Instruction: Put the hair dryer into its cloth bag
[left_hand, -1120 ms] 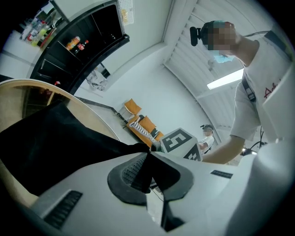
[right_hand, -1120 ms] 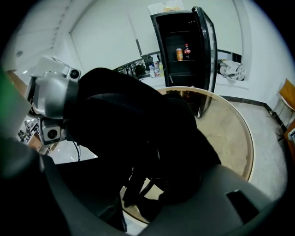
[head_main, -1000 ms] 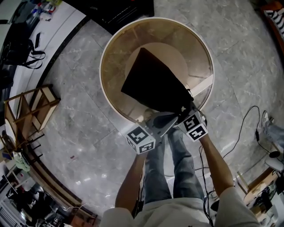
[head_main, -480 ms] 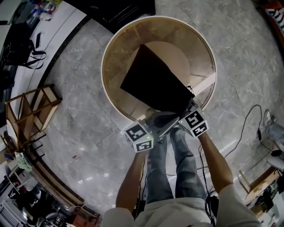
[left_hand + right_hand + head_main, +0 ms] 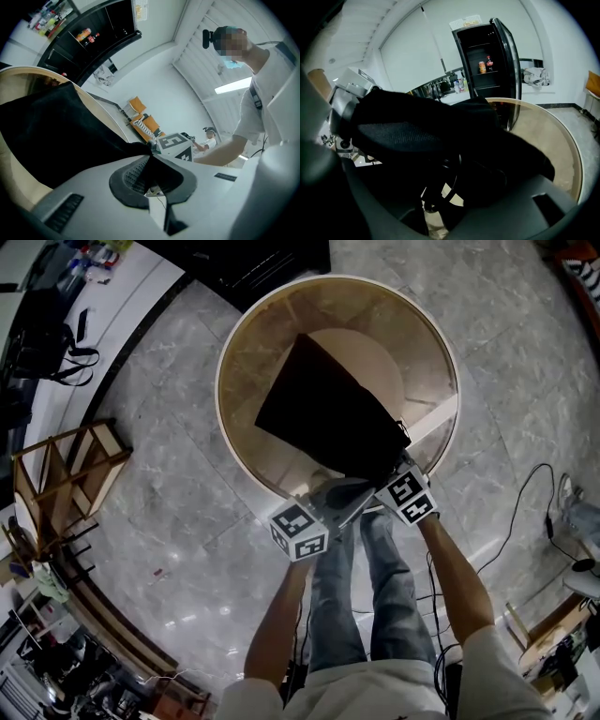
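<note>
Hardly anything shifts: my left claw (image 5: 149, 151) keeps pinching the cloth bag (image 5: 328, 418) at its near edge, lower centre of the head view. My right claw (image 5: 450, 187) stands half-wide round what I take for the hair dryer (image 5: 480, 161), nearly bagged.

Light: bright overhead | glare: glossy floor (image 5: 178, 615) | edges: fisheye, vignetted | foreground: blurred
</note>
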Tool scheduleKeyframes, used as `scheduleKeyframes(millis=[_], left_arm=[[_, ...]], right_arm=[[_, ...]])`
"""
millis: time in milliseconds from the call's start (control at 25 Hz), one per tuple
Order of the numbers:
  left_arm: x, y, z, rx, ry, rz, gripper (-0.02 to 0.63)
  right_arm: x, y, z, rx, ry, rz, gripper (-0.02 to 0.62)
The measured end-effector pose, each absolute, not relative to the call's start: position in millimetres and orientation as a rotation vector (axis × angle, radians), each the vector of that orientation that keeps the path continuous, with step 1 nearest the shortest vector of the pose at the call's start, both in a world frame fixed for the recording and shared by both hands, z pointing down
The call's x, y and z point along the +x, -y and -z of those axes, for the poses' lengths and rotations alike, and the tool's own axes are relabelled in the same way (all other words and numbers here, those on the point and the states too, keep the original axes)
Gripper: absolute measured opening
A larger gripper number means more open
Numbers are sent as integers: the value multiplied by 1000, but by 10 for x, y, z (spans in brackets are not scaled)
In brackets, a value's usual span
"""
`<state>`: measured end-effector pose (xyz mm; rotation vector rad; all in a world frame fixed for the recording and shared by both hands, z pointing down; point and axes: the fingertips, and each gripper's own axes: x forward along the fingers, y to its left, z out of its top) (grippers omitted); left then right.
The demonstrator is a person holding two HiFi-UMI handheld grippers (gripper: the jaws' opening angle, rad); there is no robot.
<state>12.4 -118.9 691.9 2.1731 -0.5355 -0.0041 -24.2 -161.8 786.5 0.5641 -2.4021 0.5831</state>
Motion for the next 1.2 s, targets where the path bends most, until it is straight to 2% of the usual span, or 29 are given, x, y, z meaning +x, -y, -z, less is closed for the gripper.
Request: scheduleKeyframes(millis=[200, 400, 480, 520, 760, 920, 1080, 1200], left_arm=[[99, 1198, -6974, 2167, 576, -5, 38], [76, 1173, -6947, 2171, 621, -20, 47], [59, 1157, -6904, 2170, 636, -23, 136], [49, 1147, -6874, 2172, 648, -27, 160], [-40, 1180, -6552, 2208, 757, -48, 160], [-166, 1334, -6248, 2241, 848, -41, 156], [-313, 1425, -5898, 2298, 963, -37, 54], [-359, 1464, -5576, 2340, 1042, -29, 37]], right_arm=[[-119, 1623, -7925, 577, 2350, -577, 289], [30, 1595, -7783, 609, 2361, -566, 296], [108, 1524, -7700, 617, 2362, -568, 295], [168, 1479, -7651, 632, 2360, -575, 295], [527, 1378, -7143, 820, 2378, -641, 293], [572, 1541, -6725, 910, 2420, -630, 242], [537, 1693, -6254, 990, 2483, -582, 121], [603, 1794, -5842, 1078, 2528, -536, 44]])
